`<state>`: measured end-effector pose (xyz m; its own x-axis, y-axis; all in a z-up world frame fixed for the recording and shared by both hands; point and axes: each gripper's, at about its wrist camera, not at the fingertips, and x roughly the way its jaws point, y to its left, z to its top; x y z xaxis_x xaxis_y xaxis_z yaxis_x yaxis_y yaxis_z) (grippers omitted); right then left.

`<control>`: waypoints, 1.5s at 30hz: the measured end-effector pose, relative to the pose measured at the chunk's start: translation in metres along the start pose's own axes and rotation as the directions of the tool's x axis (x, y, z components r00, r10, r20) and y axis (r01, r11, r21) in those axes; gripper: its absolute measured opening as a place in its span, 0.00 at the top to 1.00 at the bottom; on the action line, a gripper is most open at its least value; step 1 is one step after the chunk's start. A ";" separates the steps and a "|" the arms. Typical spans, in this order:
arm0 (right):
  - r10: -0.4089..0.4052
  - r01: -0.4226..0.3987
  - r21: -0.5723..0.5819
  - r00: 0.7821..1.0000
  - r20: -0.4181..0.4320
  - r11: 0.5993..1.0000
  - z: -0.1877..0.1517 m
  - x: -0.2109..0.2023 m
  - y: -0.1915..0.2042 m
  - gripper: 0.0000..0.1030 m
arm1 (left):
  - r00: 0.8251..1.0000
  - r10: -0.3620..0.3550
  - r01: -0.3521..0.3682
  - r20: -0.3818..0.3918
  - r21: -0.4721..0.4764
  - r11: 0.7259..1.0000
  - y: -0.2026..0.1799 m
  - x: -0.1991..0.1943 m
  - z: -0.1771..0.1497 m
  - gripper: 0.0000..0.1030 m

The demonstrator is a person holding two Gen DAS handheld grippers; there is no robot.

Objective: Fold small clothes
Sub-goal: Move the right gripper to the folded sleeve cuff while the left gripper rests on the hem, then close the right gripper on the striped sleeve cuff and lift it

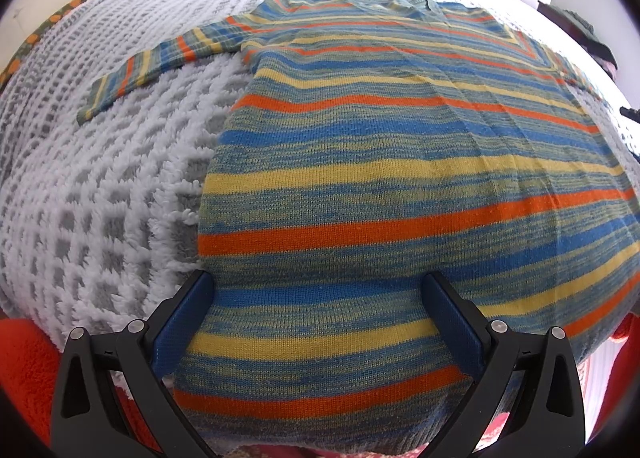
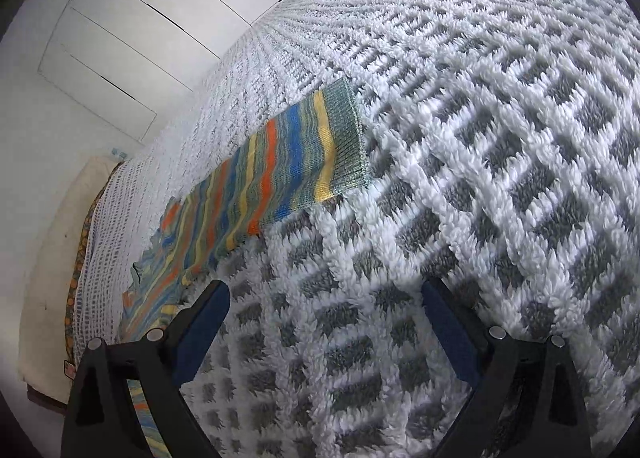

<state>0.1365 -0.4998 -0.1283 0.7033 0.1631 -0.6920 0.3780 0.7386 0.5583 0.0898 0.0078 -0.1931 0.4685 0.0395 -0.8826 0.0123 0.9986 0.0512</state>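
My left gripper hangs with jaws spread over the hem of the striped sweater, which lies flat on the bed. My right gripper, jaws spread, hovers over bare blanket just right of the sweater's sleeve.

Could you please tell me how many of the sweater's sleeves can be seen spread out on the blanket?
2. One sleeve stretches left from the striped sweater in the left wrist view; the other sleeve lies ahead of the right gripper on the blanket.

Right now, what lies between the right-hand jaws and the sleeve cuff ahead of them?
Only bare blanket, white and grey fluffy check, as the right wrist view shows. The sweater's sleeve cuff lies flat beyond it; the right gripper is open and holds nothing.
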 end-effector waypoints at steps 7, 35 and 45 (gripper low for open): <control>0.003 -0.003 -0.014 1.000 0.001 1.000 -0.003 0.000 0.000 0.05 | 1.000 0.001 -0.001 0.000 -0.001 1.000 0.001 -0.001 0.000 0.00; 0.173 -0.163 0.529 0.984 0.031 0.833 0.061 0.065 -0.041 0.77 | 1.000 0.009 -0.009 0.000 -0.003 1.000 0.000 0.002 0.002 0.00; 0.167 -0.166 -0.036 0.986 0.024 0.985 0.097 0.018 0.125 0.94 | 1.000 0.002 -0.002 0.004 -0.007 1.000 0.000 0.002 0.001 0.00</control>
<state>0.2551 -0.4681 -0.0266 0.7706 0.2689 -0.5778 0.2336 0.7244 0.6486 0.0914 0.0076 -0.1942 0.4720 0.0413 -0.8806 0.0055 0.9987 0.0498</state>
